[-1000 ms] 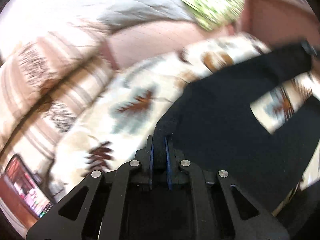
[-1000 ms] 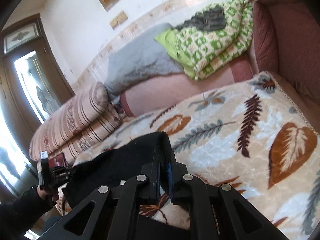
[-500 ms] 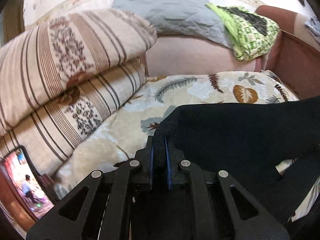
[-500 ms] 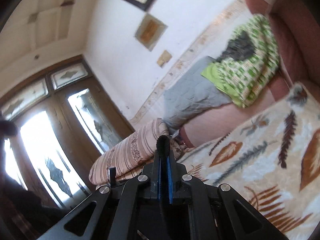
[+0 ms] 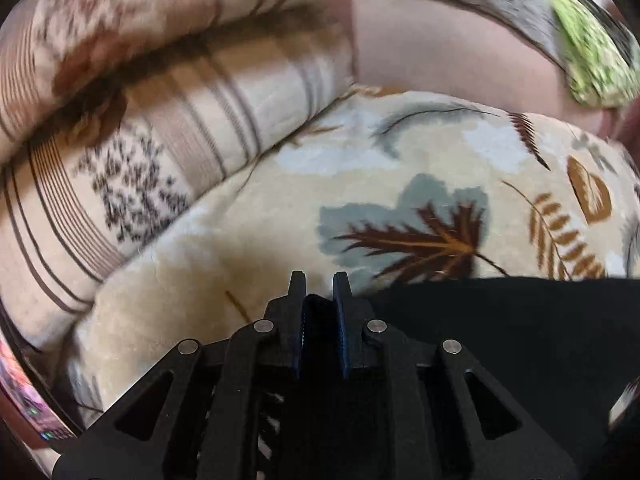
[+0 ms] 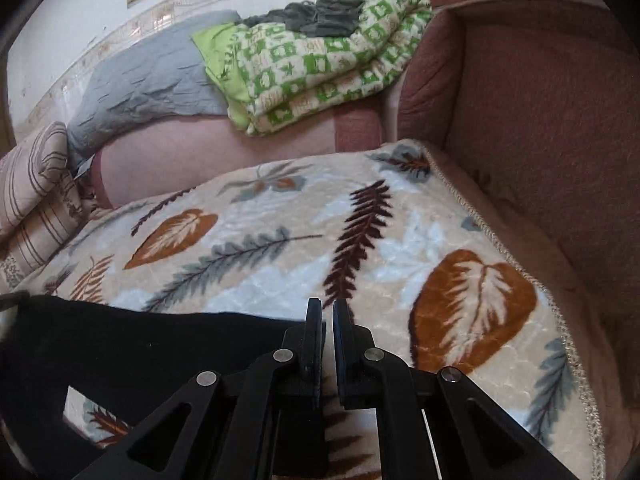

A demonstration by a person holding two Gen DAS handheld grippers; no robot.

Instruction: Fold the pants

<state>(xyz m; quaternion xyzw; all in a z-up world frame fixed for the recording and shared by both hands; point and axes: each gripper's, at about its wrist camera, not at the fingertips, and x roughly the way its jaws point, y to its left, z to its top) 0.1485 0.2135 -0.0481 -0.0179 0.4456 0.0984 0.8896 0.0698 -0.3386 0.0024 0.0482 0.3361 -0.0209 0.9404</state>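
Note:
The black pants point(image 5: 500, 328) lie spread on a leaf-patterned blanket point(image 5: 360, 184) on a sofa. My left gripper point(image 5: 319, 280) is nearly shut, with black cloth of the pants between its jaws, low over the blanket. In the right wrist view the pants point(image 6: 120, 344) stretch to the left, their straight top edge running up to my right gripper point(image 6: 327, 308). The right jaws stand a narrow gap apart with only blanket point(image 6: 400, 240) showing between them; the pants edge lies against the left finger.
Striped cushions point(image 5: 140, 128) are stacked at the left of the blanket. A grey quilt point(image 6: 148, 84) and a green-and-white folded blanket point(image 6: 320, 64) lie on the sofa back. The reddish sofa armrest point(image 6: 540, 128) rises on the right. A phone screen point(image 5: 16, 396) glows at far left.
Both grippers have come down from a raised swing to the blanket, laying the pants flat. The right jaws, shut on black cloth before, now stand slightly apart with no cloth between them.

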